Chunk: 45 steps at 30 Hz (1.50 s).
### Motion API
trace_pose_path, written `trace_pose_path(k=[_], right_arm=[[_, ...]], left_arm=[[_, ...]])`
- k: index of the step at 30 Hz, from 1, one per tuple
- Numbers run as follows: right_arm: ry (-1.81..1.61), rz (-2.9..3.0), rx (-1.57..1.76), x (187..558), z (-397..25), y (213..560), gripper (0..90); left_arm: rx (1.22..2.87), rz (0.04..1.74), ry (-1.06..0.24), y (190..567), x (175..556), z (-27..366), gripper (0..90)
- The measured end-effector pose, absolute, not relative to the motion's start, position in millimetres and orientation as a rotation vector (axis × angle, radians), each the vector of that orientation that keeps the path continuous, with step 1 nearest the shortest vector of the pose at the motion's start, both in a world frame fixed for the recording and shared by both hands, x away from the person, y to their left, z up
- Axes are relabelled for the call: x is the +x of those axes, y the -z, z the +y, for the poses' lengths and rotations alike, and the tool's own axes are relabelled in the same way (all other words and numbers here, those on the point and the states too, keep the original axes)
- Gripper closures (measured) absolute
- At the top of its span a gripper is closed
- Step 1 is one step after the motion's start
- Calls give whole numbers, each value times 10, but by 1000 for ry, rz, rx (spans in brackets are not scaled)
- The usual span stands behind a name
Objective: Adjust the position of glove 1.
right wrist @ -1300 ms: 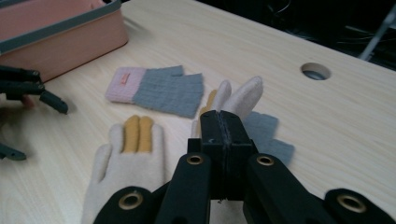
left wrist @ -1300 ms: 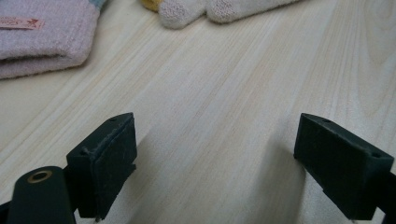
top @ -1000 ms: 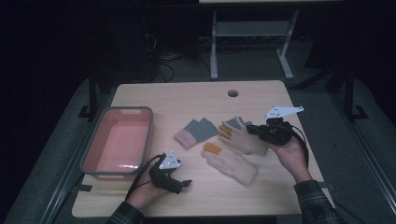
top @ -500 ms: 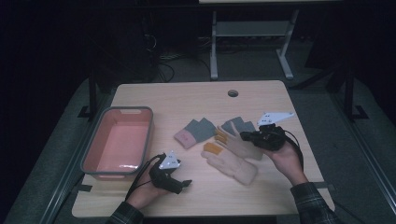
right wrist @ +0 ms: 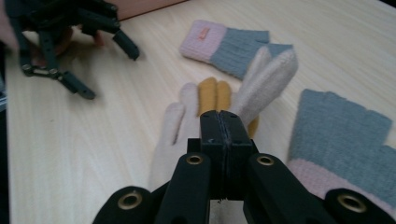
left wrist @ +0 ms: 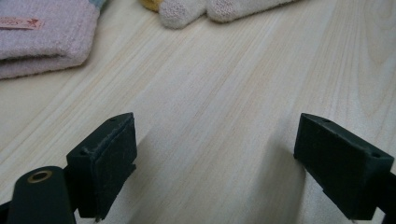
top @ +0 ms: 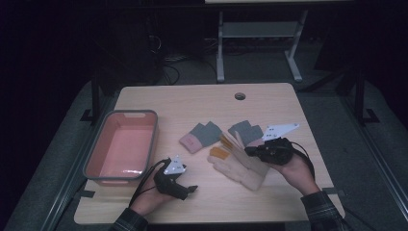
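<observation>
The right gripper (top: 251, 151) is seen above the cream glove (top: 240, 163) at mid-table, jaws pressed together; whether any fabric is pinched cannot be told. The left gripper (left wrist: 215, 172) is held wide open over bare table (top: 202, 103) near the front edge. Two grey-pink gloves (top: 201, 136) lie beyond, and a pink bin (top: 98, 153) stands at left.

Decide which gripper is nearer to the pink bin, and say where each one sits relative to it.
Left. The left gripper rests just off the pink bin's near right corner; the right gripper is farther right, over the cream gloves.
</observation>
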State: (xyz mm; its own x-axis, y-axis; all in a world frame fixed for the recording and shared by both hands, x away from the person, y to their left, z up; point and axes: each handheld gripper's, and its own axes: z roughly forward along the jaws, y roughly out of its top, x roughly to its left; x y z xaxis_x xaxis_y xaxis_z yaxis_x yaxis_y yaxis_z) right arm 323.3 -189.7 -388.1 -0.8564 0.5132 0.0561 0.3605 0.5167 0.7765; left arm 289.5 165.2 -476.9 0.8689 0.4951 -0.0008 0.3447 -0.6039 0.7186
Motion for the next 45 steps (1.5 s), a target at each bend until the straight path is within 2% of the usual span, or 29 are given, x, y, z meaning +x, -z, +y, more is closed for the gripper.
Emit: trace_pose_path(k=[15, 27, 28, 30, 33, 35, 38, 40, 42, 45], right_arm=[[-1216, 2701, 657, 3129, -1651, 3980, 897], [-1131, 2832, 587, 3113, -1462, 4248, 876], [-1120, 2842, 601, 3109, -1450, 4278, 848], [-1110, 2874, 606, 3114, -1437, 4330, 703], [-1146, 2841, 634, 3089, -1483, 4293, 596], [-1215, 2789, 680, 3080, -1566, 4216, 616], [-1267, 2701, 771, 3114, -1769, 4142, 792], [-1243, 2664, 825, 3142, -1890, 4153, 874], [-1210, 2648, 879, 3189, -2023, 4215, 900], [-1168, 2640, 951, 3235, -2179, 4346, 900]], left_arm=[[2272, 605, -252, 4771, 2895, 1650, 124], [2271, 605, -253, 4772, 2894, 1650, 124], [2271, 605, -253, 4772, 2894, 1650, 124], [2272, 604, -253, 4771, 2894, 1651, 124], [2272, 604, -254, 4772, 2894, 1651, 124], [2271, 612, -254, 4771, 2889, 1646, 123], [2276, 617, -250, 4765, 2891, 1639, 123], [2293, 627, -244, 4749, 2898, 1623, 128], [2317, 646, -244, 4716, 2904, 1583, 145], [2316, 627, -227, 4691, 2898, 1562, 266]])
